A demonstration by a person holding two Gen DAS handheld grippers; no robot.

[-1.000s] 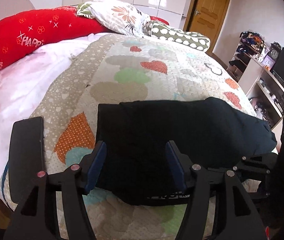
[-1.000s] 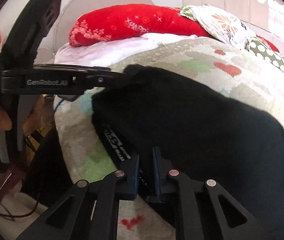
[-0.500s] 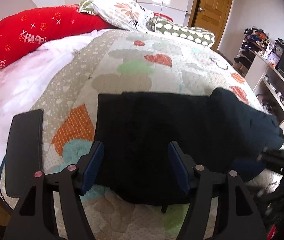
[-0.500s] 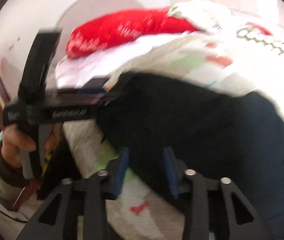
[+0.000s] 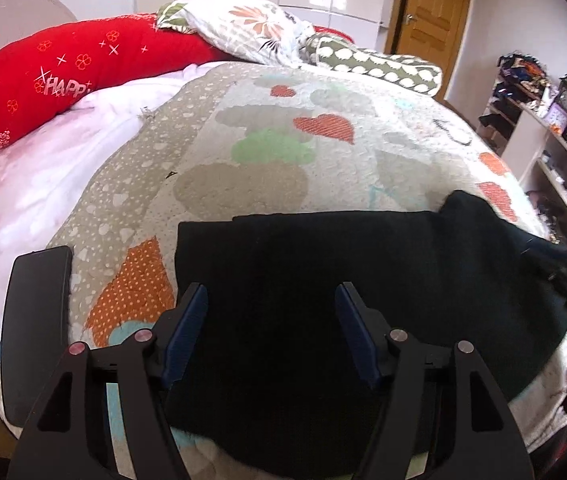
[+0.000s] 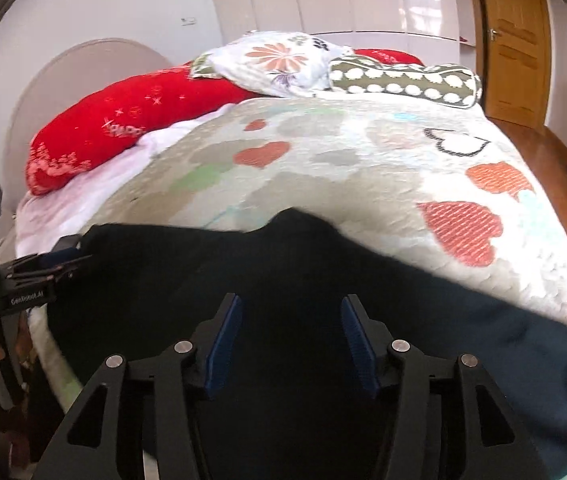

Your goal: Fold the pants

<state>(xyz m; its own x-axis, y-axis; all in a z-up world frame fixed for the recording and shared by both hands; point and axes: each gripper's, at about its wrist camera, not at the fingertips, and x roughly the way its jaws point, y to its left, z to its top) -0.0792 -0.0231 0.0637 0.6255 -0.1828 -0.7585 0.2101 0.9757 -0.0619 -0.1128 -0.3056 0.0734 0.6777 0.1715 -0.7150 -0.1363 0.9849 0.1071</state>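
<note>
Pants lie folded on the quilt. Left tongs hang apart above them; right tongs, empty, are opening above them.

Black pants, heart-patterned quilt (red, green), red pillow
</note>
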